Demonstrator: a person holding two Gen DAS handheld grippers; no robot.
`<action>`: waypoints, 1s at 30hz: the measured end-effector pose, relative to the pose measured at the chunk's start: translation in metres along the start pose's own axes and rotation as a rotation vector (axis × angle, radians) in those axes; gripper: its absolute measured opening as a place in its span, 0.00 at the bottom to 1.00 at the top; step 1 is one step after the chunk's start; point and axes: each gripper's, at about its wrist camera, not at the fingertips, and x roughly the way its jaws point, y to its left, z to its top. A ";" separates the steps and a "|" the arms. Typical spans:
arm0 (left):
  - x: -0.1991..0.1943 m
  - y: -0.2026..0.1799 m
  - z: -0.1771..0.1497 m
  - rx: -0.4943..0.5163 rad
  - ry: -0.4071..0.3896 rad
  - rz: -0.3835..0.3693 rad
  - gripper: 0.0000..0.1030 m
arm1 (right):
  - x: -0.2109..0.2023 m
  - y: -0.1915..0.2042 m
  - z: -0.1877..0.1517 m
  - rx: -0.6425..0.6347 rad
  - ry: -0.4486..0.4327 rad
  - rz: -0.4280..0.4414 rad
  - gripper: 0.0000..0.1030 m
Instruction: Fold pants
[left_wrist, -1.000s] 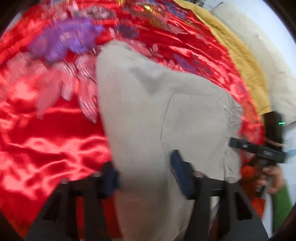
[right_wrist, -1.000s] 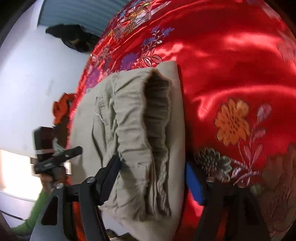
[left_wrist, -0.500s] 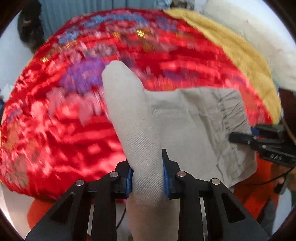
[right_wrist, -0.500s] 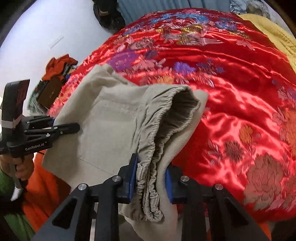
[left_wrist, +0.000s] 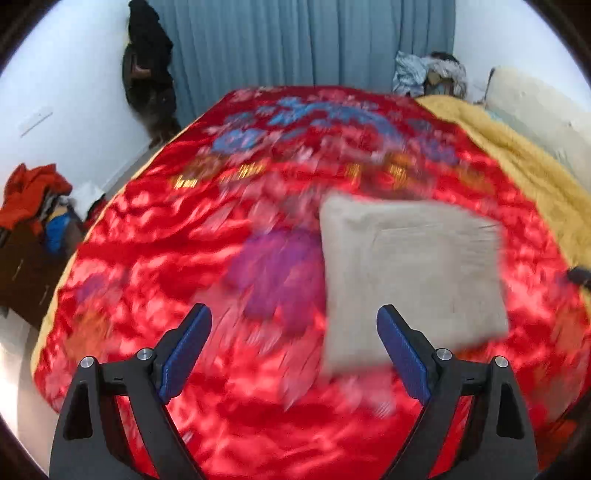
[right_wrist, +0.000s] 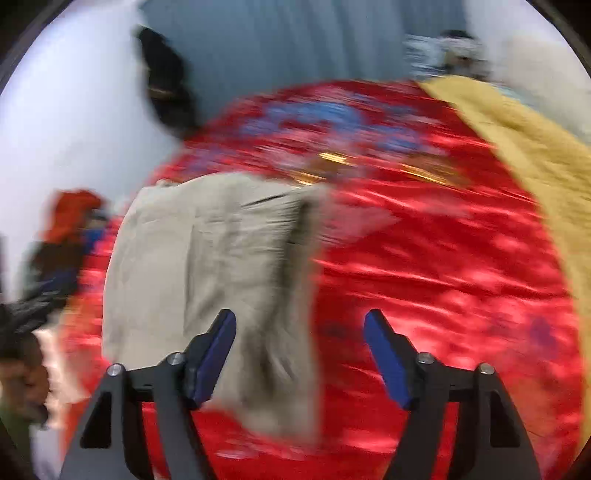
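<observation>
A: Left claw now?
B: Spread wide, nothing between the blue pads. Half a sec ago it was pinched on a fold of the pants; jaws have just been opening, cloth's gone from them.
A: Right claw?
B: Same. Pads apart, not pressing on anything. Earlier it was clamped on the gathered waistband; it's let go too, jaws just opened. In that view the pants sit behind and below its left finger, not gripped.
A: Where are the pants then?
B: Lying on the red satin bedspread, folded into a rough beige square w/ the pocket side up. In left view it's right of centre, beyond the right finger. In right view it's left of centre, waistband edge toward the middle of the bed.
A: Anything else diff?
B: Both cams see way more of the room vs before: blue curtain, dark garment hanging on the wall, yellow blanket at the bed's right edge, clothes pile at left. Pants look smaller and further off. Both views motion-blurred, right one worse.
</observation>
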 end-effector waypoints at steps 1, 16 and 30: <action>-0.003 0.009 -0.028 0.005 -0.008 0.024 0.90 | -0.004 -0.009 -0.013 0.007 0.000 -0.018 0.72; -0.121 -0.054 -0.112 0.141 -0.082 0.105 0.96 | -0.093 0.060 -0.165 -0.060 -0.068 -0.048 0.99; -0.153 -0.053 -0.128 0.109 -0.015 0.024 1.00 | -0.132 0.132 -0.182 -0.085 -0.009 -0.019 0.99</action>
